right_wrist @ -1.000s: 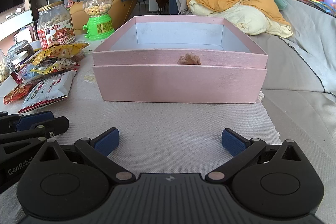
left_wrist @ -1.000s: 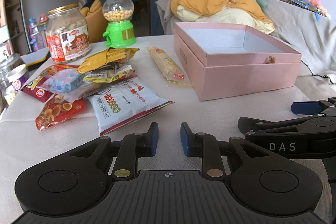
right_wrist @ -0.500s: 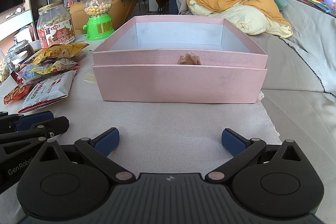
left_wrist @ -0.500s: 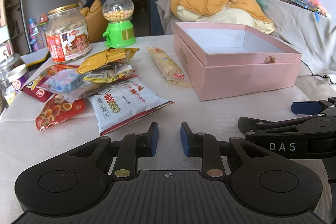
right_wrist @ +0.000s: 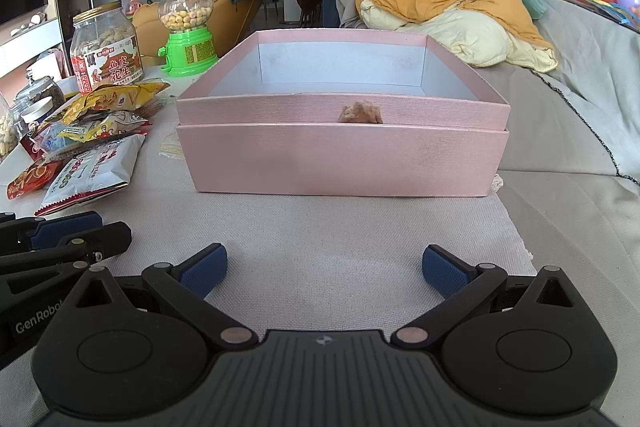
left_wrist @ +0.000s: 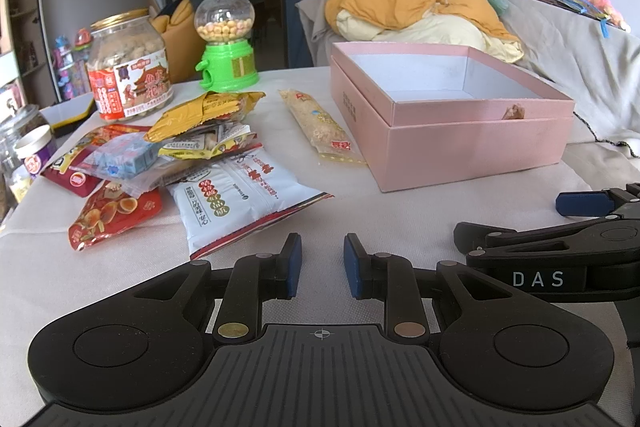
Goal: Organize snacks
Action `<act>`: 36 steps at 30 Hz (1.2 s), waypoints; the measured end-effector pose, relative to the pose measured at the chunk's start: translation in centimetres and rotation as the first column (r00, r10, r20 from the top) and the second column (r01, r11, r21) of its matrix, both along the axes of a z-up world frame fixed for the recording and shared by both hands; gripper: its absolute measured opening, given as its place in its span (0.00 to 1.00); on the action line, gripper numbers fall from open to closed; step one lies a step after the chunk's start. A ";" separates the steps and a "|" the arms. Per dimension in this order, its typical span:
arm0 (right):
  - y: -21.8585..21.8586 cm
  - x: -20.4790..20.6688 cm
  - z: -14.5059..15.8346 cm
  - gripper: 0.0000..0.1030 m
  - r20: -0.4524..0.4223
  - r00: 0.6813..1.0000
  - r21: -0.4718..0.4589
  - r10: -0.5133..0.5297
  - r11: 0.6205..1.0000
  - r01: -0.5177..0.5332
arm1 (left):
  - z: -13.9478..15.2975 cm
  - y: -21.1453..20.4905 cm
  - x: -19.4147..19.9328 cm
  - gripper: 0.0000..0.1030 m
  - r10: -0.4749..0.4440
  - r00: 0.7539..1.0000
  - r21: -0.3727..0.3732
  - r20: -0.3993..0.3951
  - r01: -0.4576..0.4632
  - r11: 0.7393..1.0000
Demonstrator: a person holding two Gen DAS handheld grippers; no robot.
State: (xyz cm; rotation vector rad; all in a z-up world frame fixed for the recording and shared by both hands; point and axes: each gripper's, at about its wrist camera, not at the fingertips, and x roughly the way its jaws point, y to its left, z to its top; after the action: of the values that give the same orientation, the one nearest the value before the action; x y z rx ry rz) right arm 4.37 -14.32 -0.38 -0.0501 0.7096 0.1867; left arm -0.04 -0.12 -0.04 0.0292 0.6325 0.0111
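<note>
On the far left of the cloth-covered table (left_wrist: 400,219): small lidded jar (left_wrist: 34,155), upright at the edge. Behind it, peanut jar (left_wrist: 130,67) with a gold lid and red label, then green gumball dispenser (left_wrist: 226,43), both upright and close together.

Nearer the camera, loose pile of snack packets (left_wrist: 192,163), well left of the box. Red packet (left_wrist: 114,215) at the near left, flat on the cloth. Blue packet (left_wrist: 124,155) above it, partly under the yellow packet (left_wrist: 208,109), which tops the heap. White packet (left_wrist: 240,199) at the near right of the pile, corner pointing towards the box. Long clear packet (left_wrist: 320,125) apart from the heap, lying lengthwise just beside the box's left wall; cannot tell whether it touches.

Left gripper (left_wrist: 318,261) low over bare cloth, near the white packet's edge but not touching it. Blue pads drawn in as close as they go, narrow slit between them, nothing in it.

Right of centre, pink box (left_wrist: 460,143), lidless, seated in a slightly wider pink base. White inside, no packets in it. Small brown scrap (right_wrist: 360,113) on the near wall.

Right gripper (right_wrist: 324,269) in front of the box, aimed at that near wall, well short of it. Jaws spread wide, only cloth between them, holds nothing.

Beyond the table on the right, grey sofa (left_wrist: 568,39) with a heap of orange and cream bedding (left_wrist: 420,3).
</note>
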 end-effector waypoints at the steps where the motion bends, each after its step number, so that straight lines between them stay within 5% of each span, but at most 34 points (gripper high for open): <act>1: 0.0 0.0 0.0 1.00 0.000 1.000 0.000 0.000 1.000 0.000 | 0.3 -0.1 -0.1 0.26 0.000 1.000 0.000 0.000 0.000 1.000; 20: 0.1 0.1 0.1 1.00 -0.002 1.000 0.003 0.000 1.000 0.000 | 0.2 -0.7 0.1 0.26 -0.002 1.000 0.037 0.000 0.002 0.999; 31: -0.2 0.7 1.1 1.00 -0.127 0.991 -0.021 0.052 0.998 -0.055 | 2.5 2.5 -1.1 0.26 -0.065 0.997 -0.090 -0.033 0.062 0.994; 36: -0.1 1.3 1.8 1.00 -0.172 0.978 -0.030 0.120 0.991 -0.127 | 5.1 6.3 -1.8 0.26 0.006 1.000 -0.108 0.022 -0.003 0.994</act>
State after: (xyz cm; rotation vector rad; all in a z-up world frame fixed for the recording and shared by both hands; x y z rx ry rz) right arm 5.63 -14.44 1.45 -0.1183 0.8814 0.2985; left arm -1.89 6.15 5.07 -0.0769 0.6096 -0.0183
